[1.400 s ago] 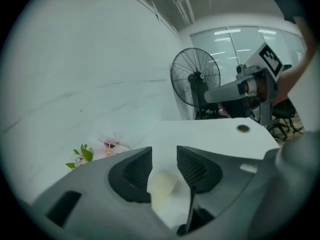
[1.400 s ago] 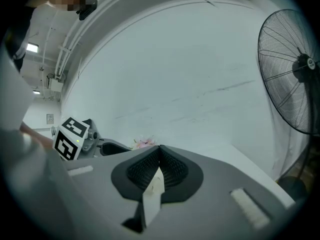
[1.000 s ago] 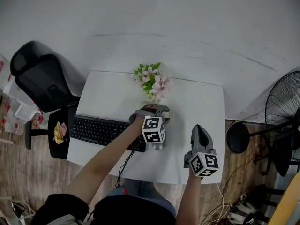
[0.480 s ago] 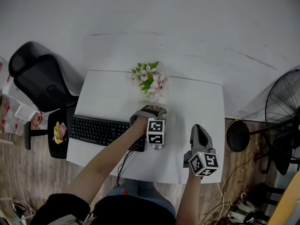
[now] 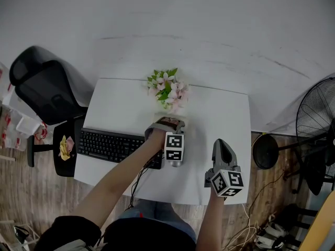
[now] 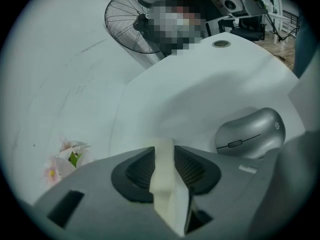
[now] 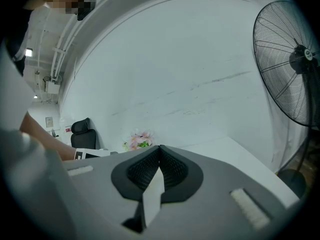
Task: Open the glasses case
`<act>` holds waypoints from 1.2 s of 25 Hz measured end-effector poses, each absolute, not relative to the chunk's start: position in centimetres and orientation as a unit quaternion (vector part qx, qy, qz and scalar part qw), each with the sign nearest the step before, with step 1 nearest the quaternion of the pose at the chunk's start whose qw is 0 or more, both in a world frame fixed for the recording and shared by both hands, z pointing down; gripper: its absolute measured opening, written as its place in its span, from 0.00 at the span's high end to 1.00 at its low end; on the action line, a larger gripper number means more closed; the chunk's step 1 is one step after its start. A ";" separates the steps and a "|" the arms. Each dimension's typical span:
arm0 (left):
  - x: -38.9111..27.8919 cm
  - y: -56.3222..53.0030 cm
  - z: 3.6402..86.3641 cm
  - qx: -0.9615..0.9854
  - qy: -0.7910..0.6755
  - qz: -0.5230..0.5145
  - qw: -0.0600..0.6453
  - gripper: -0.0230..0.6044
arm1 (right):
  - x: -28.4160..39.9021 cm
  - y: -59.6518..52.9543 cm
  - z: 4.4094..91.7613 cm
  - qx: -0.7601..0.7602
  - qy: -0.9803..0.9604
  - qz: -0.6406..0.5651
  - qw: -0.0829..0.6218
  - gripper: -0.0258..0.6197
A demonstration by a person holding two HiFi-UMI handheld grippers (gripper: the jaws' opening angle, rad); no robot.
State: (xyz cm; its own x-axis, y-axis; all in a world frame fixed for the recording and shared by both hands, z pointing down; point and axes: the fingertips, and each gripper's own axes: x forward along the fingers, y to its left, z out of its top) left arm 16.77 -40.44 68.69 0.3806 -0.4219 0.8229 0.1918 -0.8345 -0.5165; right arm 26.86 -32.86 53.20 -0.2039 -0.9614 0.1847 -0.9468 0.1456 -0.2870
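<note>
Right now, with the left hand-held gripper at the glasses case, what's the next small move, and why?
Probably close the left hand-held gripper further: its jaws have just been closing but stand apart at the glasses case, only a pale strip showing between them.

Smooth matt table [image 5: 220,116], glossy silvery plastic mouse [image 6: 250,134]
</note>
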 end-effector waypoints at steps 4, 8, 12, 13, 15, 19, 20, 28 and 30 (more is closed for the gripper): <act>16.7 -40.6 68.6 -0.781 0.075 -0.552 0.282 0.77 | 26.8 -32.9 53.1 -0.630 0.757 -0.173 0.022 0.95; 16.7 -40.7 68.6 -0.779 0.074 -0.554 0.286 0.77 | 26.6 -32.9 53.1 -0.629 0.757 -0.174 0.021 0.95; 16.7 -40.6 68.2 -0.779 0.081 -0.551 0.289 0.80 | 26.6 -32.7 53.2 -0.629 0.757 -0.175 0.021 0.95; 16.7 -40.7 68.1 -0.779 0.083 -0.550 0.290 0.81 | 26.6 -32.8 53.2 -0.629 0.757 -0.175 0.022 0.95; 16.7 -40.8 67.8 -0.779 0.089 -0.548 0.291 0.81 | 26.6 -32.8 53.2 -0.629 0.757 -0.176 0.022 0.95; 16.8 -41.5 66.9 -0.780 0.106 -0.542 0.296 0.82 | 26.6 -32.9 53.3 -0.627 0.758 -0.178 0.023 0.95; 16.9 -41.7 66.6 -0.779 0.110 -0.540 0.300 0.82 | 26.6 -32.9 53.3 -0.627 0.758 -0.178 0.024 0.95; 17.1 -43.5 65.4 -0.774 0.148 -0.531 0.312 0.87 | 26.3 -32.8 53.6 -0.624 0.759 -0.183 0.023 0.95; 17.1 -43.7 65.2 -0.772 0.161 -0.530 0.312 0.87 | 26.4 -32.6 53.6 -0.625 0.758 -0.184 0.023 0.95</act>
